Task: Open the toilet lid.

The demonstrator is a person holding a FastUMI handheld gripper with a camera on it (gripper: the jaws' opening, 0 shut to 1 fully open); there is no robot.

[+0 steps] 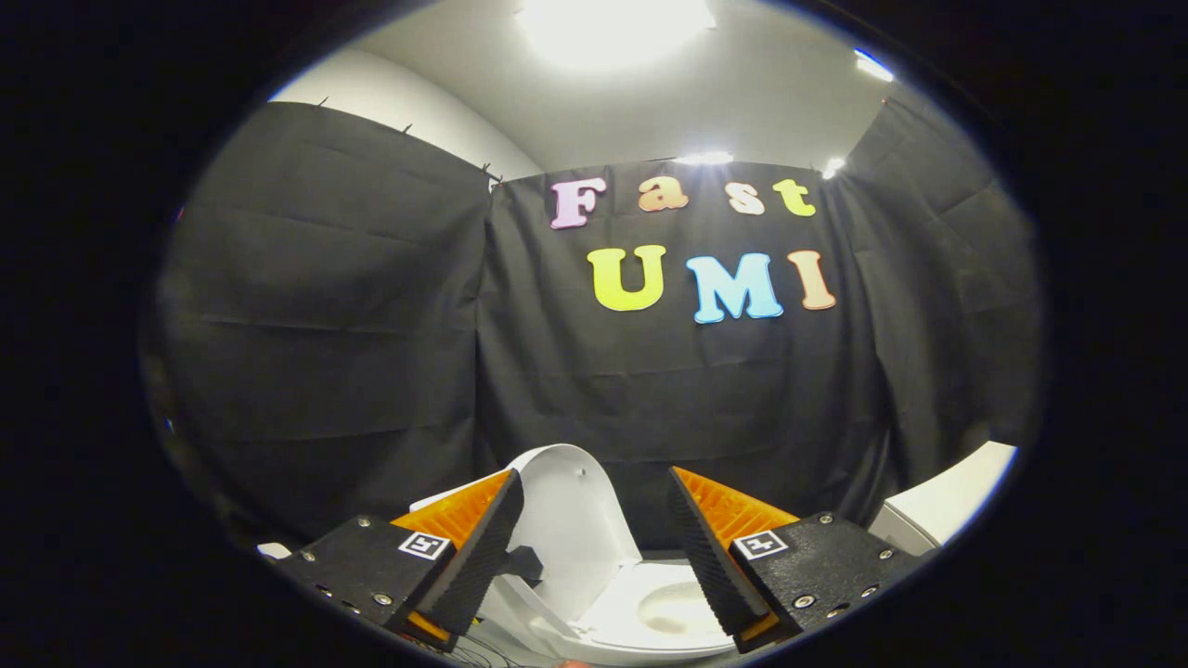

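Standing raised against the black cloth wall (371, 306), the white lid (571, 520) leans upright behind the toilet (650, 640), its seat and bowl (673, 608) exposed below. Both show in the gap between the fingers. The gripper (594, 547) is spread wide, holding nothing; its left finger (478, 557) overlaps the lid's edge, though contact is unclear.

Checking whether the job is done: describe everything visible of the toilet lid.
The toilet lid is white, smooth and glossy, plastic by the look, with a rounded top edge. It stands raised, tilted back toward the black cloth wall, above the seat and bowl. It shows between the open tongs, nearer the left finger; whether that finger touches it cannot be told.
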